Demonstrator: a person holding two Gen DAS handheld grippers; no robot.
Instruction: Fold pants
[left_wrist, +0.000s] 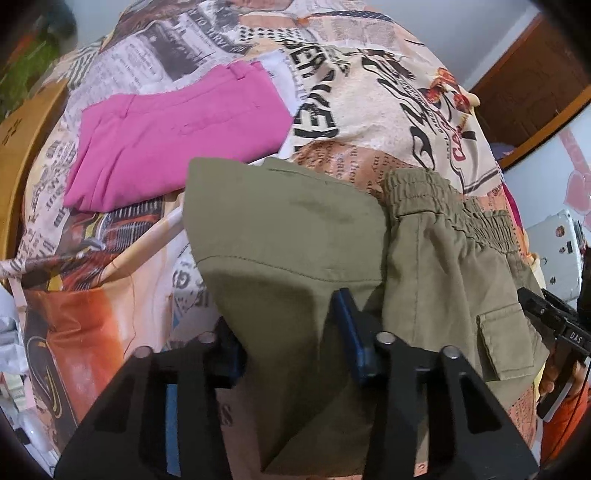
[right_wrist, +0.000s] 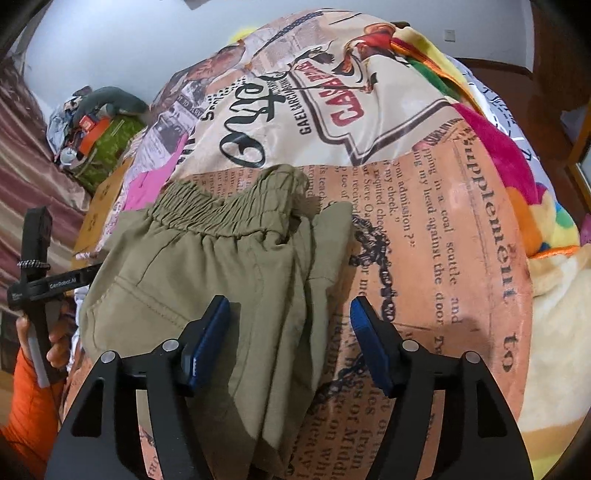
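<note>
Olive pants (right_wrist: 207, 280) lie partly folded on the printed bedspread (right_wrist: 424, 229), cloth draped between the spread jaws of both the left gripper (left_wrist: 284, 328) and right gripper (right_wrist: 290, 332); soft, light and limp, they are probably best pinched at a doubled edge near the elastic waistband (right_wrist: 225, 206).

A: What is reading clearly on the printed bedsheet (right_wrist: 424, 221)?
B: "Supplement to" is running toward 3 o'clock, "CASA" in red toward 12.
A: And the left gripper (right_wrist: 37, 280)?
B: "GenRobot.AI" is showing at 9 o'clock.
</note>
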